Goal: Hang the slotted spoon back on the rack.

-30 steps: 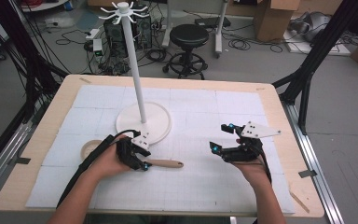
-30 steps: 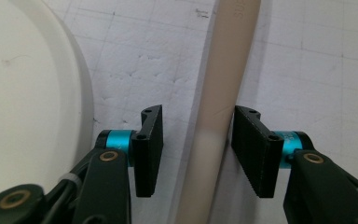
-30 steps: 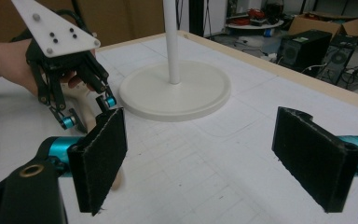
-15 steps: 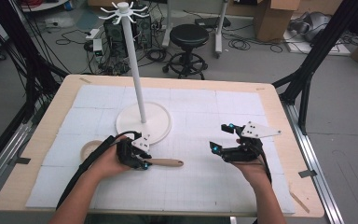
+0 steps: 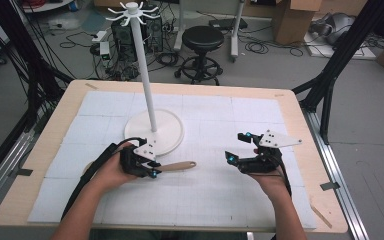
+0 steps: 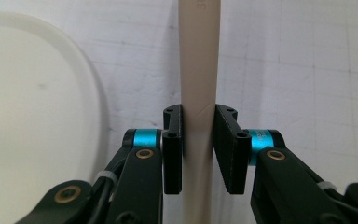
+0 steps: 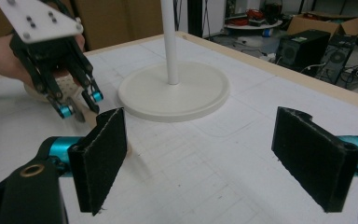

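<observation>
Spoon handle (image 6: pixel 196 93) is what we see squeezed between the two black jaws of the left gripper (image 6: pixel 198 149) in the left gripper view. The jaws have just been closing, and now both pads press on the tan wood. The handle runs straight up the middle of that picture and is cut off at the top and bottom edges, so we cannot see its ends there.

In the high view, the left gripper (image 5: pixel 147 167) sits in the lower left part of the picture, and the wooden spoon (image 5: pixel 177 166) pokes out to its right, lying flat on the white mat (image 5: pixel 220 200). The hand and gripper cover the other end of the spoon, so we cannot make out its bowl well. In the right gripper view a pale round thing with little holes peeks out behind the hand at the left edge, but it is too hidden to name for sure.

Just above the spoon stands the white rack (image 5: pixel 145 70) with its round base (image 5: pixel 167 127). The base edge shows as a pale curve at the left of the left gripper view.

The right gripper (image 5: pixel 240 149) rests in the lower right middle of the high view, well apart from the spoon. Its jaws are spread wide with nothing between them.
</observation>
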`<state>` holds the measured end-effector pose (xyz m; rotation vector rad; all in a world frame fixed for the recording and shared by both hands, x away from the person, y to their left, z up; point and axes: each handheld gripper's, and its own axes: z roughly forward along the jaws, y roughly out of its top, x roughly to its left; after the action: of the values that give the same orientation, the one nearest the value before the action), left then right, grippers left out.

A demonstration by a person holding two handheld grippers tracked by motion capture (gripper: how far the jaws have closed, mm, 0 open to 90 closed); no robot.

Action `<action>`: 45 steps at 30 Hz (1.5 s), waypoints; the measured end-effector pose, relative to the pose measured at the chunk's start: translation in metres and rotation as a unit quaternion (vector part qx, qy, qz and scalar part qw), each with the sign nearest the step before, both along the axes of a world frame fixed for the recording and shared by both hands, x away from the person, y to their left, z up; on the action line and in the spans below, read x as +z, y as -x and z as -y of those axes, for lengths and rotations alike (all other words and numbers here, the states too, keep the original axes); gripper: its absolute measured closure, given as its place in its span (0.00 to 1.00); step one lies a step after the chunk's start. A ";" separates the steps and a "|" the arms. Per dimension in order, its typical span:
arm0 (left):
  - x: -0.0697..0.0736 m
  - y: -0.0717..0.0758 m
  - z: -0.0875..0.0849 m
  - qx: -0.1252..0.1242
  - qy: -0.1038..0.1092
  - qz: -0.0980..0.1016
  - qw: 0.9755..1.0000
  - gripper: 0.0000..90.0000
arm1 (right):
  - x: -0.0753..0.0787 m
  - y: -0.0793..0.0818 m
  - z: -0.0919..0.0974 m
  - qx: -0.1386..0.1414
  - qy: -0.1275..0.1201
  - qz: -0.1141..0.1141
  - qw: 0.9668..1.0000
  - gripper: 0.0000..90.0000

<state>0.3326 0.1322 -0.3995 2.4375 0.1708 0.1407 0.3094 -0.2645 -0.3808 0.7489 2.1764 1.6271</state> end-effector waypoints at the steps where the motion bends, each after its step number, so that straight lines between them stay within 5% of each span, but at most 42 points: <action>1: 0.004 0.001 -0.003 0.004 0.012 0.006 1.000 0.82 | 0.000 0.000 0.000 0.001 0.001 0.001 1.000 0.20; 6: 0.026 0.005 -0.021 0.014 0.065 0.019 0.998 0.82 | 0.000 0.000 -0.001 0.001 0.001 0.000 1.000 0.20; 11: 0.039 0.006 -0.034 0.021 0.089 0.027 0.995 0.82 | -0.001 0.000 -0.001 0.001 0.002 0.000 1.000 0.20; 23: 0.080 0.007 -0.058 0.046 0.119 0.047 0.991 0.82 | -0.001 0.000 -0.001 0.000 -0.001 -0.002 1.000 0.20; 32: 0.100 0.008 -0.075 0.054 0.153 0.051 0.985 0.82 | -0.001 0.000 -0.001 0.000 -0.002 0.000 1.000 0.20; 45: 0.126 0.005 -0.092 0.068 0.169 0.050 0.982 0.82 | -0.001 0.000 -0.002 0.001 0.000 -0.002 1.000 0.20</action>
<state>0.3274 0.2238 -0.2734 2.0744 0.2925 0.2708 0.3090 -0.2622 -0.3817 0.7509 2.1816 1.6268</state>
